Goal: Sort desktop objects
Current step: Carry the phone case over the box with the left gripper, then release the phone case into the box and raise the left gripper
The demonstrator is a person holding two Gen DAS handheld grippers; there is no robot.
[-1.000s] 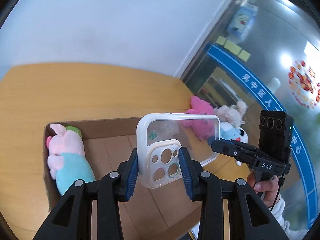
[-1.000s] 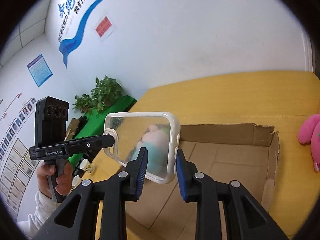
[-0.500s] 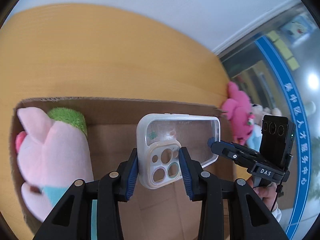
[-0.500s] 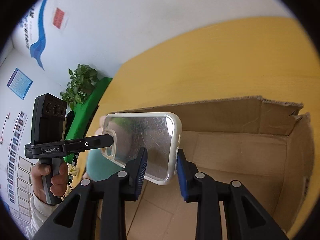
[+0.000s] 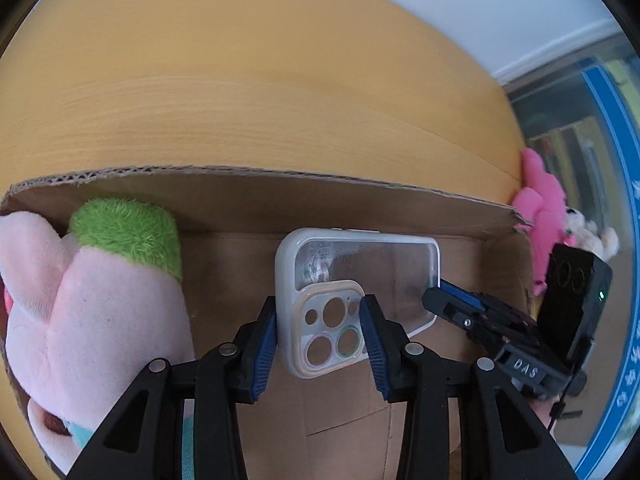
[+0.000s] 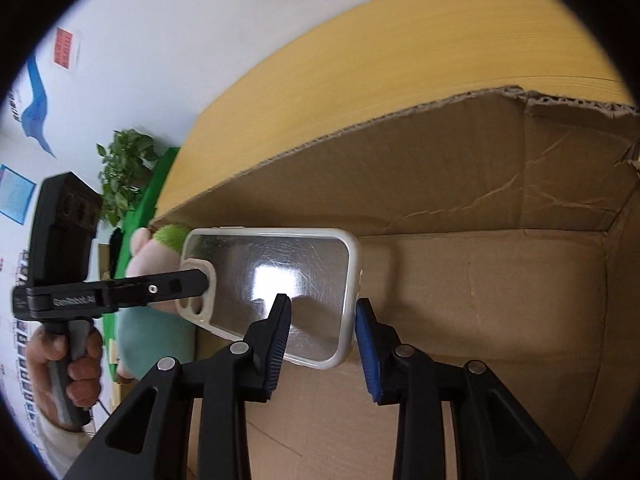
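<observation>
A clear phone case (image 5: 360, 264) with a white rim hangs level inside an open cardboard box (image 5: 320, 204), above its floor. My left gripper (image 5: 318, 332) clamps the camera-cutout end, pads on both rims, and its jaws are easing open. My right gripper (image 6: 320, 320) holds the other end of the case (image 6: 280, 264), one finger across the clear back and one at the rim; its jaws are opening too. Each gripper shows in the other's view, the right gripper (image 5: 434, 298) at the case's right edge and the left gripper (image 6: 202, 280) at the camera hole.
A pink plush (image 5: 100, 300) with a green tuft and teal body lies against the box's left wall. Outside the box's right corner sit a bright pink plush (image 5: 540, 208) and a beige one (image 5: 592, 232). The box stands on a yellow wooden table (image 5: 240, 80). A potted plant (image 6: 124, 172) stands beyond the table.
Both grippers have come down with the case from above the box into it and tipped more steeply downward. The box walls and the pink plush now loom much larger.
</observation>
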